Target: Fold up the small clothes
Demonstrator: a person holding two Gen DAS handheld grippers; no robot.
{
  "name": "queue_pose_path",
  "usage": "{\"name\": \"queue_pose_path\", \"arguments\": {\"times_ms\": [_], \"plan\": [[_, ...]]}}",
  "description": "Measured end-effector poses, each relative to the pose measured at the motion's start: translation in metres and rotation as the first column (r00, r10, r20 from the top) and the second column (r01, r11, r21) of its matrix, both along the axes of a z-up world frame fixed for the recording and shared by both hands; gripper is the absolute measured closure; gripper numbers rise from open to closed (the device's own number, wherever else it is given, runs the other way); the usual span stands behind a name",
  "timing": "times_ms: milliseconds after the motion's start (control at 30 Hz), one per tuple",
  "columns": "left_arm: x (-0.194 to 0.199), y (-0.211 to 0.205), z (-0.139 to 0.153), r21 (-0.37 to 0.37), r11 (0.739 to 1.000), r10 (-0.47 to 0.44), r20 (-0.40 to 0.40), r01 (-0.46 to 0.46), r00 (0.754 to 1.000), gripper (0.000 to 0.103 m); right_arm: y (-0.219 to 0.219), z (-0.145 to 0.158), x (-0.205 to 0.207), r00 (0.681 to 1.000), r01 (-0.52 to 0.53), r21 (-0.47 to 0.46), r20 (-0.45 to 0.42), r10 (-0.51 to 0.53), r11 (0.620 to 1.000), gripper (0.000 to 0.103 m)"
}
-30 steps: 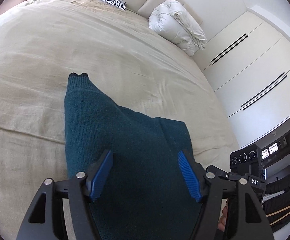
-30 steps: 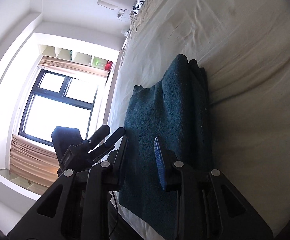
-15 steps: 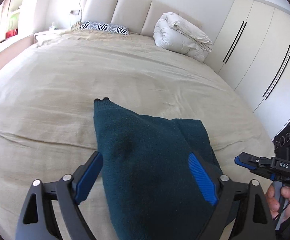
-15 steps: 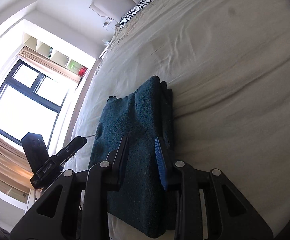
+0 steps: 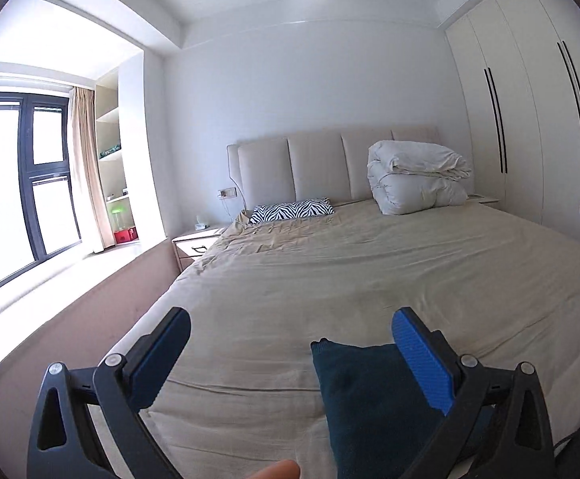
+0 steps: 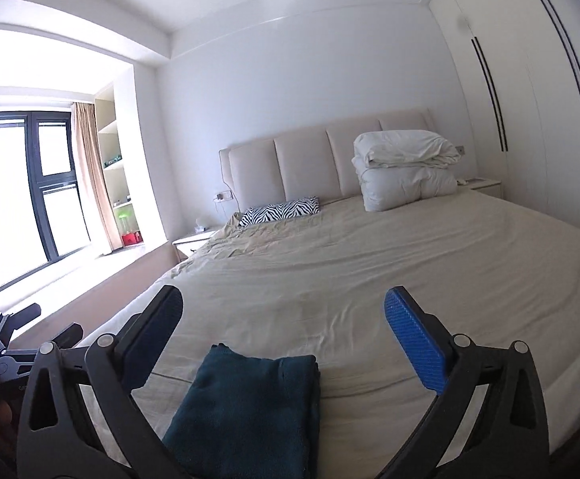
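Teal knit, folded into a compact rectangle, is the only garment in sight: the sweater [image 5: 370,403] lies flat on the beige bed [image 5: 370,279] near its foot edge, placed there probably because the sheet gives a broad, soft place to press folds down. Going from left to right in the left wrist view, the window and shelving stand at the far left, then the left tool [image 5: 290,353] with its blue pads spread wide and nothing between them, then the sweater under its right finger. In the right wrist view the right tool [image 6: 282,327] is likewise wide apart and empty, with the sweater low between its fingers, layered edges stacked on the garment's right side. Both tools point level at the headboard, which suggests the fold is done and the person has let go. Half a second earlier both cameras were angled down close over the knit and the right tool's fingers were nearly together; now they have lifted, backed off and spread.
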State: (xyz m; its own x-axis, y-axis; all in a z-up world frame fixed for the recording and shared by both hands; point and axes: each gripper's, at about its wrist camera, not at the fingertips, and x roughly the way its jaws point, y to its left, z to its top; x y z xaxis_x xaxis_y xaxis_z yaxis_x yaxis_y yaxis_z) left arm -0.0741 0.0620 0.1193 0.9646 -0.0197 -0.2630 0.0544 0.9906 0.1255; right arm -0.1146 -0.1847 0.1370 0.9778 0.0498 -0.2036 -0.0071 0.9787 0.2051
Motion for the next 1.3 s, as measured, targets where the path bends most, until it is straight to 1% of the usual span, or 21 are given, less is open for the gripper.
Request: {"name": "queue_pose_path", "arguments": {"times_ms": [33, 67, 100, 167, 200, 233, 267, 333, 367, 433, 500, 567, 633, 700, 900, 1300], "plan": [[0.002, 0.002, 0.0, -0.022, 1.0, -0.015, -0.028, 0.014, 1.0, 0.0, 0.002, 0.007, -0.005, 1.0, -0.009, -0.003, 0.008, 0.009, 1.0, 0.0], [0.006, 0.003, -0.002, -0.045, 0.999, -0.033, -0.074, 0.029, 0.997, 0.0, 0.003, 0.013, -0.012, 1.0, -0.019, -0.008, 0.005, 0.019, 1.0, 0.0], [0.01, 0.004, -0.008, -0.064, 0.997, -0.04, -0.118, 0.033, 0.992, 0.0, 0.005, 0.019, -0.017, 0.999, -0.032, -0.015, -0.012, 0.032, 0.999, 0.0], [0.019, 0.002, -0.023, -0.061, 0.998, -0.016, -0.197, 0.004, 0.98, 0.0, 0.011, 0.017, -0.016, 0.995, -0.063, -0.025, -0.085, 0.06, 0.998, 0.0], [0.024, 0.001, -0.032, -0.053, 0.998, 0.002, -0.246, -0.016, 0.969, 0.0, 0.012, 0.016, -0.02, 0.99, -0.072, -0.021, -0.121, 0.069, 0.997, 0.0], [0.029, 0.002, -0.043, -0.061, 0.998, 0.008, -0.299, -0.028, 0.954, 0.0, 0.014, 0.011, -0.02, 0.986, -0.07, -0.018, -0.151, 0.066, 0.997, 0.0], [0.035, 0.004, -0.054, -0.087, 0.996, 0.001, -0.347, -0.033, 0.938, 0.0, 0.016, 0.005, -0.023, 0.982, -0.056, -0.021, -0.181, 0.051, 0.998, 0.0], [0.038, 0.008, -0.072, -0.137, 0.99, -0.016, -0.416, -0.045, 0.909, 0.0, 0.018, -0.013, -0.02, 0.969, -0.032, -0.013, -0.247, 0.028, 0.999, 0.0], [0.04, 0.008, -0.081, -0.135, 0.989, -0.013, -0.441, -0.053, 0.898, 0.0, 0.02, -0.025, -0.019, 0.96, -0.028, -0.002, -0.28, 0.026, 1.0, 0.0], [0.04, 0.004, -0.097, -0.099, 0.993, 0.008, -0.476, -0.062, 0.879, 0.0, 0.021, -0.048, -0.011, 0.932, -0.009, 0.009, -0.362, 0.011, 1.0, 0.0], [0.038, 0.001, -0.107, -0.078, 0.995, 0.019, -0.487, -0.065, 0.873, 0.0, 0.022, -0.077, 0.003, 0.901, -0.004, 0.025, -0.433, 0.014, 1.0, 0.0], [0.037, 0.001, -0.113, -0.078, 0.995, 0.021, -0.498, -0.068, 0.867, 0.0, 0.022, -0.094, 0.01, 0.877, 0.001, 0.035, -0.48, 0.017, 0.999, 0.0], [0.039, 0.002, -0.117, -0.077, 0.995, 0.023, -0.506, -0.071, 0.863, 0.0, 0.023, -0.107, 0.016, 0.856, 0.015, 0.027, -0.516, 0.001, 1.0, 0.0], [0.041, 0.001, -0.121, -0.068, 0.996, 0.022, -0.512, -0.066, 0.859, 0.0, 0.027, -0.114, 0.019, 0.846, 0.014, 0.012, -0.534, -0.006, 1.0, 0.0], [0.044, 0.001, -0.126, -0.065, 0.996, 0.018, -0.529, -0.061, 0.848, 0.0, 0.041, -0.121, 0.021, 0.84, -0.012, -0.057, -0.543, -0.021, 0.998, 0.0], [0.048, 0.008, -0.131, -0.076, 0.994, 0.025, -0.547, -0.079, 0.837, 0.0, 0.055, -0.121, 0.026, 0.831, -0.039, -0.083, -0.555, -0.014, 0.996, 0.0]]}}
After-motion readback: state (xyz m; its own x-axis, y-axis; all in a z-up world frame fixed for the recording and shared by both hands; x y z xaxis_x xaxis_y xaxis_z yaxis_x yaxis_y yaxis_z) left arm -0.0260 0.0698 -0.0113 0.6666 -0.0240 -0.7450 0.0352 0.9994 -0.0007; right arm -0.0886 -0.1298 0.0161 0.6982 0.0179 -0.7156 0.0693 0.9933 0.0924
